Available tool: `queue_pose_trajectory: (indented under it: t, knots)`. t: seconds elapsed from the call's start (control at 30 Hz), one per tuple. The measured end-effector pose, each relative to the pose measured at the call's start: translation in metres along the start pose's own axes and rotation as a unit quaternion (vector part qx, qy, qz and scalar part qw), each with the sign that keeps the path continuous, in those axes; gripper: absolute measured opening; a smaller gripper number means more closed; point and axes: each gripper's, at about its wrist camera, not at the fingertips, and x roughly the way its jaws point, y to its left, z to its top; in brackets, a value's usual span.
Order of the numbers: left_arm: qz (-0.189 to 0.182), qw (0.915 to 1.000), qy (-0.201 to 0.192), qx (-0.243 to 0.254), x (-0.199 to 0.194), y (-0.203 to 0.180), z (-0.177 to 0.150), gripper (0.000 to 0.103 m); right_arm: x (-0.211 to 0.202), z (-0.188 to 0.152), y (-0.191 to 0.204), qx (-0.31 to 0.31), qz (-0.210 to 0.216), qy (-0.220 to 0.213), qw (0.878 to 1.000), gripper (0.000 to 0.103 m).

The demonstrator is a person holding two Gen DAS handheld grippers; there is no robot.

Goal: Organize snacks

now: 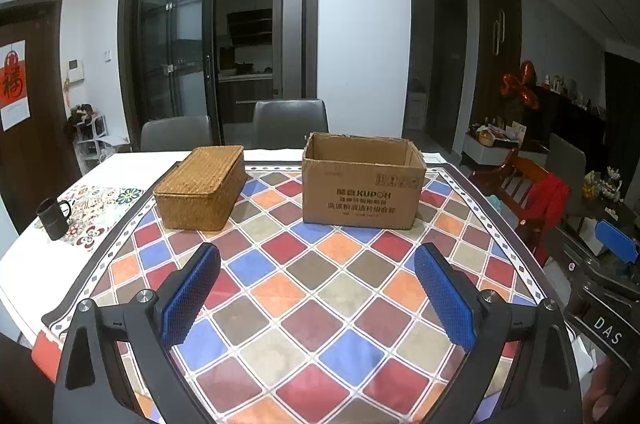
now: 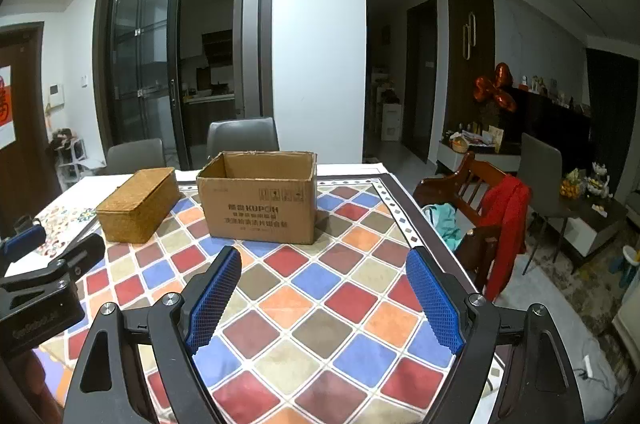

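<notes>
Snacks are what I am here to organize, but I see none on the table; if there are any, I judge they lie inside the cardboard box [image 1: 362, 179], whose floor is hidden from both my cameras. I use that box as my landmark. It stands upright with its top open, facing my fingers, probably so I can reach down into it. Just to the left of the box, apart from it, sits a woven basket [image 1: 202, 187] with its lid on, likely the place things are meant to go, though I cannot be sure. Further left of the box, well apart, a dark mug [image 1: 53, 218] rests near the table edge. Both containers stand on a checked tablecloth [image 1: 304, 304] of red, blue, orange and brown diamonds. My left gripper [image 1: 316, 260] hovers on the near side of the box, fingers spread wide, holding nothing. My right gripper [image 2: 324, 266] hovers likewise before the box, also wide apart and empty. I judge both are held ready because no grasp has yet begun.
</notes>
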Motion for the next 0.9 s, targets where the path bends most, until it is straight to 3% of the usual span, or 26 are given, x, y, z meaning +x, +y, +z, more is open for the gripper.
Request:
queue_pose_trajectory:
  t: [0.9]
  knots:
    - [0.007,1.0,-0.002,0.001,-0.031,0.007,-0.019,0.099,-0.031,-0.022,0.006,0.001,0.006,0.0,1.0,0.085]
